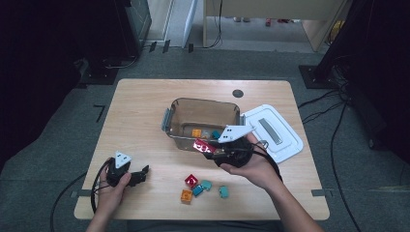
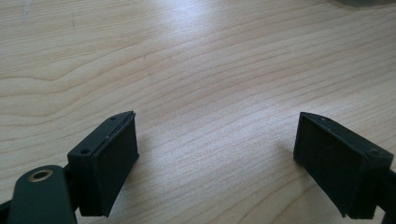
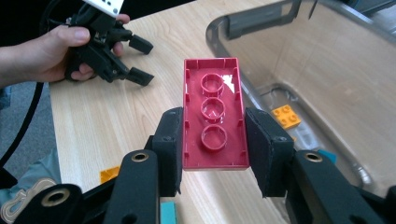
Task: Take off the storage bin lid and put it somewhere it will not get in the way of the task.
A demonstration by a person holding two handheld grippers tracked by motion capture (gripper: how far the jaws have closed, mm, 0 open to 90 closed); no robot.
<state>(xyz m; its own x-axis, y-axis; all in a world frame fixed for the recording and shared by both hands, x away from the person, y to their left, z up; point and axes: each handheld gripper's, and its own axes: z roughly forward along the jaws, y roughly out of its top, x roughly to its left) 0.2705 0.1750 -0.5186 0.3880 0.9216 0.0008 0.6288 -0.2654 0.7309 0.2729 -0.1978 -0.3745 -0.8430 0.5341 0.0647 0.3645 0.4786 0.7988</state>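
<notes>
My right gripper (image 3: 214, 151) is shut on a long red brick (image 3: 214, 112), held with its hollow underside toward the camera. From above, that red brick (image 1: 204, 146) hangs at the near wall of the clear brown bin (image 1: 180, 107), gripped by the right gripper (image 1: 215, 148). An orange brick (image 3: 286, 115) and a teal one (image 1: 215, 134) lie inside the bin. My left gripper (image 1: 143, 173) rests on the table at the front left, open and with nothing between its pads (image 2: 114, 163).
Several small bricks lie near the front edge: red (image 1: 191, 181), orange (image 1: 186, 195), teal (image 1: 206, 184) and another teal (image 1: 223, 191). A white lid (image 1: 285, 142) lies right of the bin. A dark round grommet (image 1: 237, 93) sits near the far edge.
</notes>
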